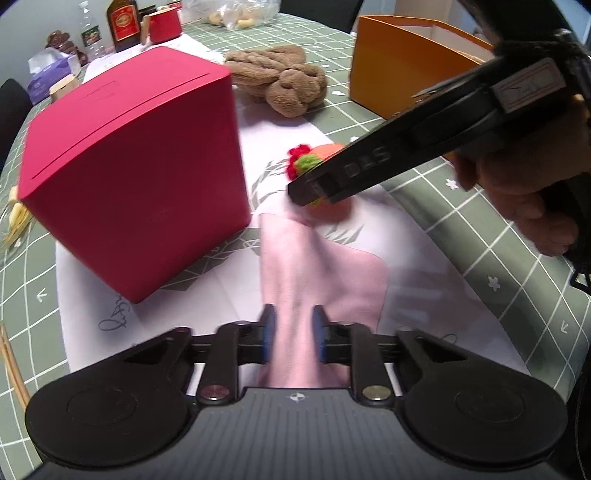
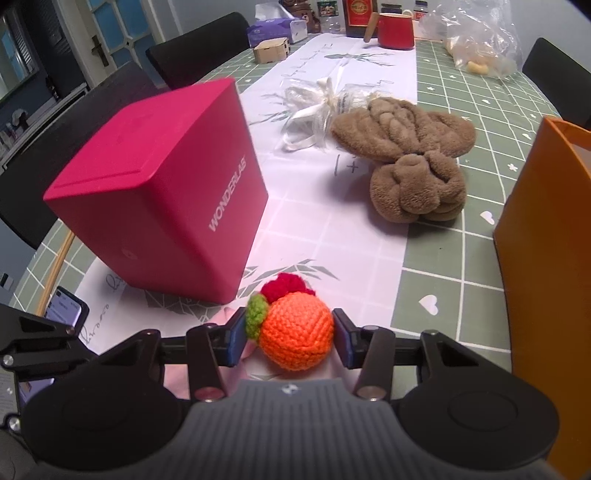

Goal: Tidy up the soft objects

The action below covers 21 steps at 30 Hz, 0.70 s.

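My left gripper (image 1: 294, 334) is shut on a pink cloth (image 1: 317, 269) that trails forward over the white runner. My right gripper (image 2: 290, 332) has its blue pads on both sides of a crocheted orange ball (image 2: 295, 336) with a green leaf and red flower; it also shows in the left wrist view (image 1: 325, 153), partly hidden by the right gripper's finger (image 1: 369, 170). A brown plush towel bundle (image 2: 413, 162) lies farther back on the table, also visible in the left wrist view (image 1: 284, 79).
A magenta box (image 2: 162, 192) (image 1: 136, 162) stands left of the runner. An orange bin (image 2: 546, 266) (image 1: 402, 62) stands at the right. A ribboned cellophane bag (image 2: 325, 107), red mug (image 2: 394, 29), bottles, tissue packs and chairs sit at the far end. A phone (image 2: 64, 314) lies at left.
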Available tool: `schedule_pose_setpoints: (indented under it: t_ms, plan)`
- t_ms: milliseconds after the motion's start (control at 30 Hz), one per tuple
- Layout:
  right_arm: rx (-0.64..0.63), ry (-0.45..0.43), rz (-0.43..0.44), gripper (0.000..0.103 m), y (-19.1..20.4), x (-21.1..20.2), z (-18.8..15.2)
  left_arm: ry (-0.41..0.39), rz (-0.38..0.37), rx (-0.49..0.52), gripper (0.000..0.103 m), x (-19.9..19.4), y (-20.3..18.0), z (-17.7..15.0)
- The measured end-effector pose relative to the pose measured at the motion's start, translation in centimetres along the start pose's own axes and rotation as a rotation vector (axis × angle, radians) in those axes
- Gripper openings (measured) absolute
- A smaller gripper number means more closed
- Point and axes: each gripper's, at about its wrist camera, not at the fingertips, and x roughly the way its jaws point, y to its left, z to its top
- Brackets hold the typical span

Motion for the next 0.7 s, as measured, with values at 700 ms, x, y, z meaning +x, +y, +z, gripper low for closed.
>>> schedule_pose_setpoints:
  t_ms: [700]
  plan:
    - [0.063, -0.113, 0.04, 0.047, -1.8, -5.8, 0.4, -0.163, -0.016, -0.094, 0.001, -5.6, 1.7, 2.3]
